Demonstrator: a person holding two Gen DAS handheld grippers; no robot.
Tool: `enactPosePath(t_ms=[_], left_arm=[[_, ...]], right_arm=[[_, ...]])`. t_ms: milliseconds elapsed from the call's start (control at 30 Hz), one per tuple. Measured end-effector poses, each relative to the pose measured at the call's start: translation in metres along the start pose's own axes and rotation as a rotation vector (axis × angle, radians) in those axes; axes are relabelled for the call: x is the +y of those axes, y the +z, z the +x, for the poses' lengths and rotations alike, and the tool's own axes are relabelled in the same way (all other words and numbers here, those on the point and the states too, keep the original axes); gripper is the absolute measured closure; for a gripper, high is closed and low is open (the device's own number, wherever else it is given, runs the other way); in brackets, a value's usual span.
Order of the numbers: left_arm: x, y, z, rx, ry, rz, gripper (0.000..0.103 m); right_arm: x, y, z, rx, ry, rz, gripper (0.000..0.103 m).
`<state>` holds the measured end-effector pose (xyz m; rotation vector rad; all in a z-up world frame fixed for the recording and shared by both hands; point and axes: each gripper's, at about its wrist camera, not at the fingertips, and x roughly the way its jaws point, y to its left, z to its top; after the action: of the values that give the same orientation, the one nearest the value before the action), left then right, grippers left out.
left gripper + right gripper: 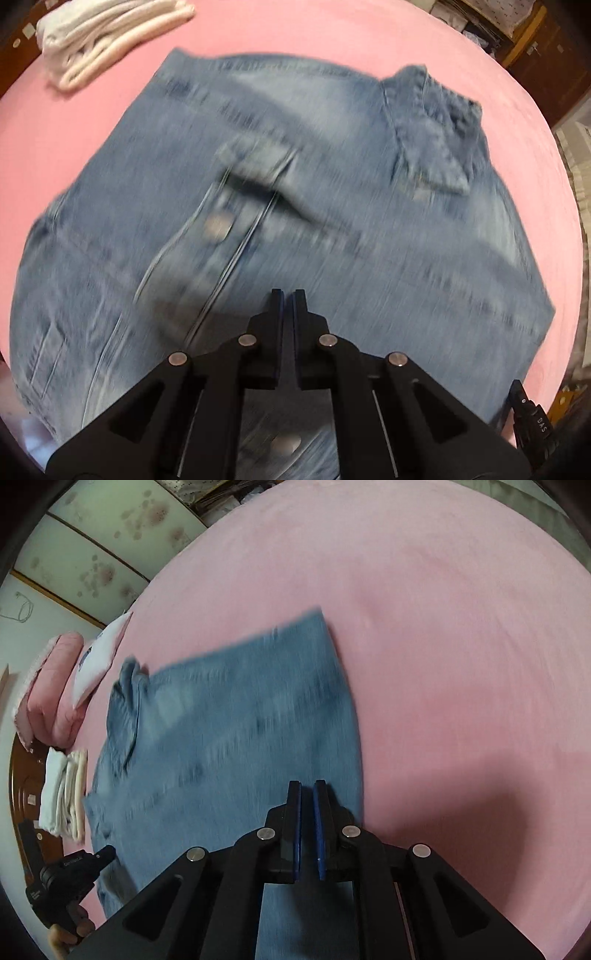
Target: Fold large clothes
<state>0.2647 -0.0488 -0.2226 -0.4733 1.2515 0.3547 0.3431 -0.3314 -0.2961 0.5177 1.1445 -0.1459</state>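
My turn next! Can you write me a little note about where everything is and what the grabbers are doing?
Left gripper: fingers almost together, nothing visibly between them, over the denim jacket.
Right gripper: narrow gap, looks empty, above the jacket's edge.
The jacket lies on the pink bed, partly folded, collar showing, images blurred.
A folded white pile sits at the bed's edge.
Done: looks like at least one fold.
Left: probably more folding, then setting it by the pile.

Pink bedspread (443, 627), floral wall panels (110, 535), perhaps a wooden cabinet (546, 48)
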Motion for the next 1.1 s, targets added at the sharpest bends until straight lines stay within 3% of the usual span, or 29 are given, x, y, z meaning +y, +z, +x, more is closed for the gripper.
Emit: enactPosePath(t_ms=[133,233,300,433,533,667,800,900,967,1100], left_arm=[[0.018,-0.042,-0.018,-0.008,-0.038,0.050,0.101],[0.030,-0.079,-0.031,0.044,-0.040,0.105,0.101],[0.039,-0.111,-0.048,0.081,-0.084,0.168,0.101],[0.056,-0.164,-0.082,0.097,-0.063,0.332,0.101],[0.073,-0.191,-0.108,0.116,-0.059,0.409,0.100],[0.096,-0.208,-0.160,0.124,-0.052,0.428,0.100],[0.109,-0.209,-0.211,0.093,-0.041,0.457,0.100],[0.115,-0.205,-0.249,0.043,-0.040,0.476,0.099],[0.118,-0.200,-0.270,0.018,-0.039,0.463,0.090],[0.121,-0.191,-0.296,-0.028,-0.066,0.431,0.055]], right_arm=[[-0.003,-0.060,-0.028,-0.011,-0.035,0.034,0.096],[-0.003,-0.115,-0.058,-0.016,-0.054,0.044,0.093],[0.006,-0.146,-0.068,-0.010,-0.073,0.058,0.090],[0.029,-0.237,-0.100,-0.004,-0.057,0.122,0.084],[0.048,-0.291,-0.132,0.002,-0.062,0.097,0.077],[0.103,-0.343,-0.163,0.040,-0.096,0.030,0.074],[0.139,-0.373,-0.224,0.002,-0.132,-0.079,0.047],[0.166,-0.380,-0.251,0.012,-0.114,-0.171,0.043],[0.184,-0.382,-0.265,0.029,-0.116,-0.233,0.040],[0.207,-0.379,-0.301,-0.018,-0.142,-0.308,0.026]])
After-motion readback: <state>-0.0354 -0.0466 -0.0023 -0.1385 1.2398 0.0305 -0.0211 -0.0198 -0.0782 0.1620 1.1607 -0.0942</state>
